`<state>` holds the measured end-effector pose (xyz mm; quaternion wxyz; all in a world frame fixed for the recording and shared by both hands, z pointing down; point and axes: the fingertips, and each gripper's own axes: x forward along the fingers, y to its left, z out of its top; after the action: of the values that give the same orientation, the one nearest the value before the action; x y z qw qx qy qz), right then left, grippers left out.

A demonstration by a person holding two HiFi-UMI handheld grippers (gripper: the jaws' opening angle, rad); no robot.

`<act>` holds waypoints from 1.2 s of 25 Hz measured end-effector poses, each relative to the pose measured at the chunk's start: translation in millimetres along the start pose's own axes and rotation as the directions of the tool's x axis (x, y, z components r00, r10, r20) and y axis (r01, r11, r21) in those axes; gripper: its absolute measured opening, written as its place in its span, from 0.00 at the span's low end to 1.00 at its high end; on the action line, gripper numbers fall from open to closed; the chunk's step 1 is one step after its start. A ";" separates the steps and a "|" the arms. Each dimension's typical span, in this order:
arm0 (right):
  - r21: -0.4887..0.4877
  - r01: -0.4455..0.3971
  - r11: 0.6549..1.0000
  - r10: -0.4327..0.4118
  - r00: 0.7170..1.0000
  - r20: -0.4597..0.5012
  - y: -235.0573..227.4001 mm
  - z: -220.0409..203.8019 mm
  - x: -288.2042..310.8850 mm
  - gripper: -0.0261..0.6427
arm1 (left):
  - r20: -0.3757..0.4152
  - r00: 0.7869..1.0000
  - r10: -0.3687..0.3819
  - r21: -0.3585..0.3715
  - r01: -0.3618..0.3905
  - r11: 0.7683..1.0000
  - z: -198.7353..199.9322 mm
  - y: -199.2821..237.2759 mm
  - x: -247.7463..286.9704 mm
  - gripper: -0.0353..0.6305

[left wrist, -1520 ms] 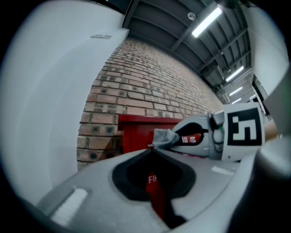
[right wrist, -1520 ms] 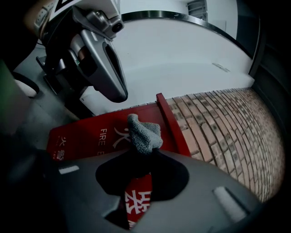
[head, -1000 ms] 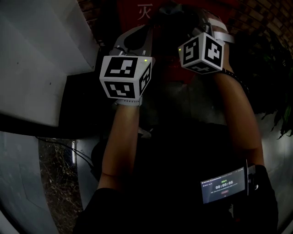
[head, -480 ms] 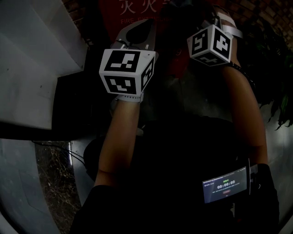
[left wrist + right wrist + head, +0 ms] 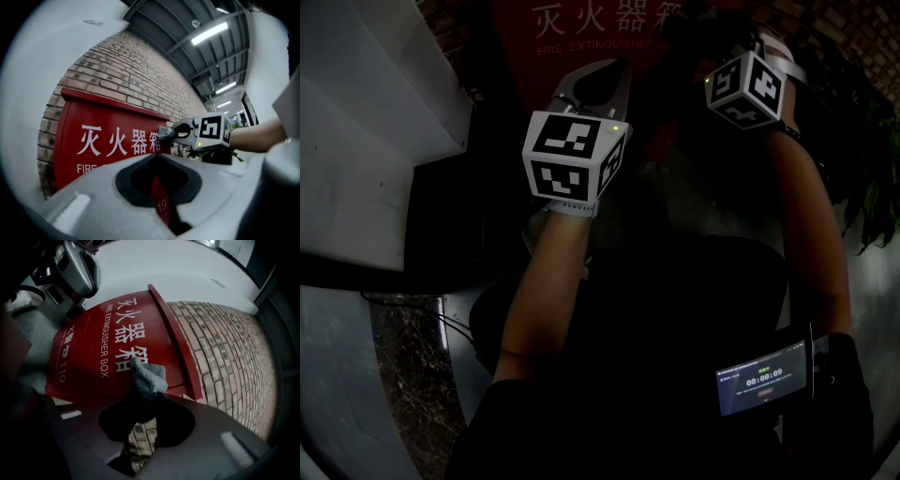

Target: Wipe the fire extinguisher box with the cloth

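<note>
1 nubby cloth (image 5: 149, 376) (grey), flat red box (image 5: 93, 380).

The fire extinguisher box (image 5: 93, 362) is a red cabinet with a raised lip along its top edge, set against a brick wall (image 5: 225, 348). White Chinese characters, "FIRE EXTINGUISHER BOX" and "119" are printed on its front. The cloth (image 5: 148, 378), small, grey and nubbly, is bunched and pinched in the right gripper (image 5: 149, 399), up by the box's top corner; contact cannot be told
</note>
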<state>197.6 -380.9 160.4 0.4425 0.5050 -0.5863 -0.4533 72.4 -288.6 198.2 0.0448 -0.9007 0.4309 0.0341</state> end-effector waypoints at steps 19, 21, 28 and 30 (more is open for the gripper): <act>-0.160 -0.088 0.983 0.136 0.937 0.322 82.4 228.4 -24.7 0.15 | -0.001 0.965 0.262 0.051 -0.261 0.964 -4.2 122.6 -90.3 0.06; -0.165 -0.088 0.982 0.140 0.930 0.340 90.7 243.8 -18.2 0.15 | 0.012 0.962 0.274 0.036 -0.274 0.961 -3.0 133.5 -95.5 0.06; -0.159 -0.083 0.984 0.137 0.920 0.367 102.2 273.7 2.5 0.15 | 0.014 0.956 0.293 -0.019 -0.292 0.956 -13.4 154.5 -95.9 0.06; -0.167 -0.075 0.983 0.133 0.919 0.371 103.2 276.5 6.2 0.15 | 0.015 0.955 0.295 -0.031 -0.294 0.955 -15.8 157.6 -94.5 0.06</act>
<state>-92.8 -355.4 207.1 0.3802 0.3407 -0.6515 -0.5612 -109.2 -315.7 215.2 0.0306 -0.8266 0.5593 0.0556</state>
